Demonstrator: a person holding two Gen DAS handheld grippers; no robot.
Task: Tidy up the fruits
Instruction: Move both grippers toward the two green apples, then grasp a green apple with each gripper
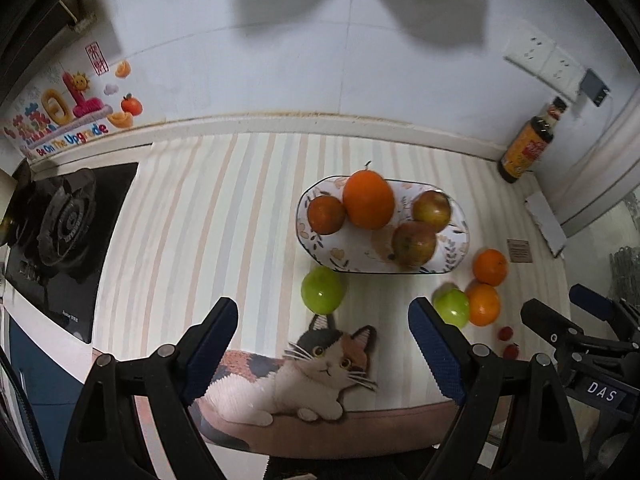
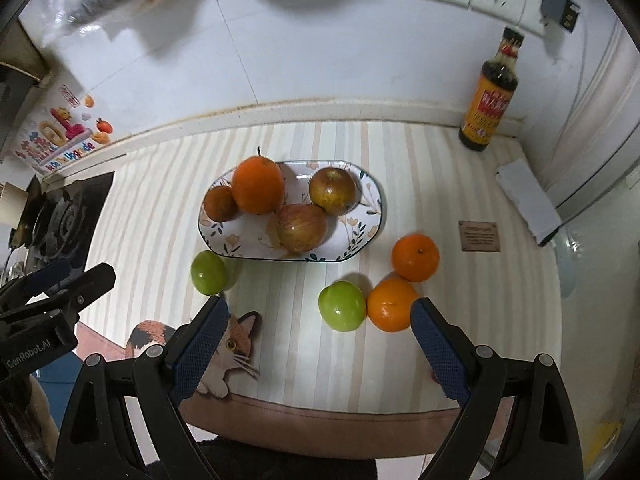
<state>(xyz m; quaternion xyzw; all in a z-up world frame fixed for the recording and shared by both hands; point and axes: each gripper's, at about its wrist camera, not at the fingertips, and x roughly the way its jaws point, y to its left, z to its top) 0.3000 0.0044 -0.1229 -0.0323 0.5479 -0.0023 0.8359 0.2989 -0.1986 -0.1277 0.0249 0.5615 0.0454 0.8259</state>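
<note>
An oval floral plate (image 1: 456, 256) (image 2: 360, 236) holds a large orange (image 1: 368, 199) (image 2: 258, 186), a small dark orange (image 1: 326, 215) (image 2: 220, 203) and two reddish apples (image 1: 414, 243) (image 2: 302, 227). On the striped mat lie two green apples (image 1: 323, 290) (image 2: 342, 306), two oranges (image 1: 490, 267) (image 2: 415, 257) and two small red fruits (image 1: 505, 333). My left gripper (image 1: 323, 320) is open and empty, just short of the left green apple. My right gripper (image 2: 318, 320) is open and empty, near a green apple and an orange (image 2: 390, 304).
A gas stove (image 1: 64, 224) stands at the left. A dark sauce bottle (image 1: 528, 144) (image 2: 490, 96) stands at the back right by the tiled wall. A white paper (image 2: 528, 200) and a small brown card (image 2: 479, 236) lie at the right. The mat's front edge shows a cat picture (image 1: 320, 372).
</note>
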